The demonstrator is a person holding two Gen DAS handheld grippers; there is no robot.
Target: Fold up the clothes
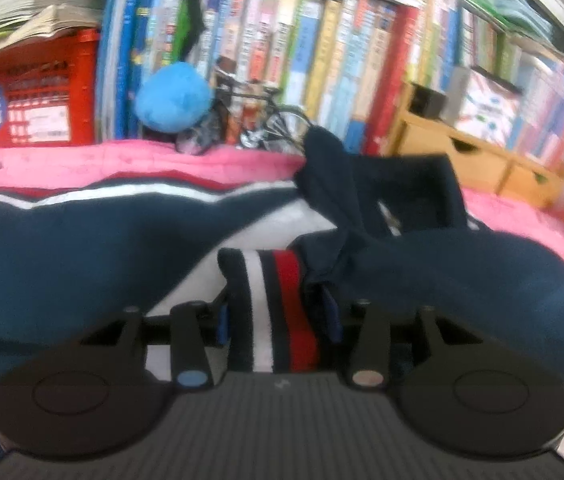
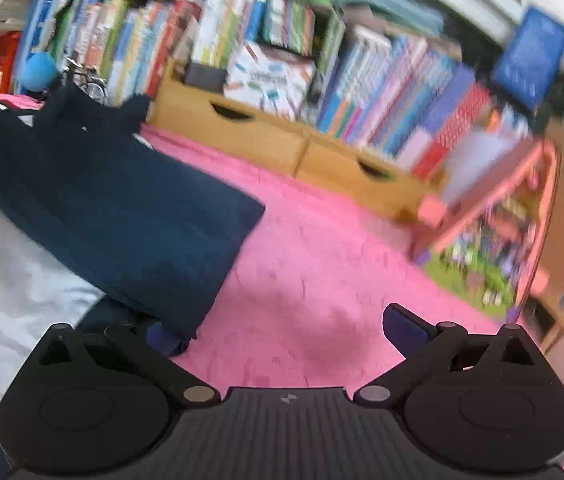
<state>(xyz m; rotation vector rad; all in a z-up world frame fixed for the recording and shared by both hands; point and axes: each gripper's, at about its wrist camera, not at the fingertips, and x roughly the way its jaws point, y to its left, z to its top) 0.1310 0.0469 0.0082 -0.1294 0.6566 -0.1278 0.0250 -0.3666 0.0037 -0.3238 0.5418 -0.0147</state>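
Observation:
A navy garment with white and red stripes (image 1: 61,248) lies spread on a pink blanket (image 1: 121,160). My left gripper (image 1: 277,320) is shut on its striped cuff (image 1: 277,300), which bunches up between the blue fingers. A navy collar or hood part (image 1: 334,172) stands up behind it. In the right wrist view the same garment's navy sleeve (image 2: 129,216) lies flat to the left, over a white panel (image 2: 5,280). My right gripper (image 2: 282,332) is open over the pink blanket (image 2: 314,248), its left finger (image 2: 161,338) beside the sleeve's near corner, nothing held.
Behind the blanket runs a shelf of upright books (image 1: 322,60), a red crate (image 1: 29,92), a blue plush ball (image 1: 173,96), a small model bicycle (image 1: 265,120) and wooden drawers (image 2: 261,136). A pink toy box (image 2: 494,236) leans at the right.

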